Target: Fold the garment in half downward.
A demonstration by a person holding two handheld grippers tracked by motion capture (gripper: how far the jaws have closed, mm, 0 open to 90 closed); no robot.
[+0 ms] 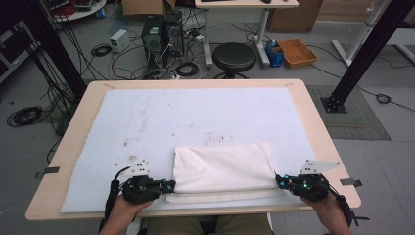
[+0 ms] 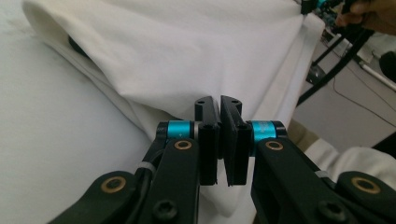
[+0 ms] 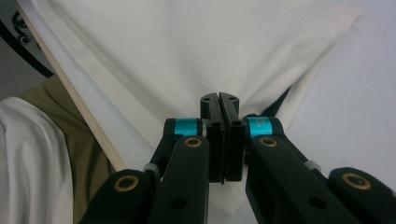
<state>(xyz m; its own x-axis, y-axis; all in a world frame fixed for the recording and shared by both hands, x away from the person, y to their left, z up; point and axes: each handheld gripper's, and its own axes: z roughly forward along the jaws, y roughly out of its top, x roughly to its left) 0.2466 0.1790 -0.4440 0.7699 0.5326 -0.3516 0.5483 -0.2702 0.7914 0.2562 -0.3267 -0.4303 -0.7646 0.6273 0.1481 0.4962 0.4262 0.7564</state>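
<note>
a lab: computer towers [image 1: 161, 34], tangled floor cables [image 1: 100, 50], black frame posts [image 1: 364, 54].

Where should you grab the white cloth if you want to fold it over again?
Grab the white cloth by its two near corners, coming in from its left and right ends. It lies folded flat, with loose layered edges along the near side, so corners are probably easiest to pinch. The left tool and right tool are already shut on those corners.

2 black tools [image 1: 169, 186] [image 1: 280, 182] with cyan collars, brass rivets, grey 3-cornered plates, trailing cables
</note>
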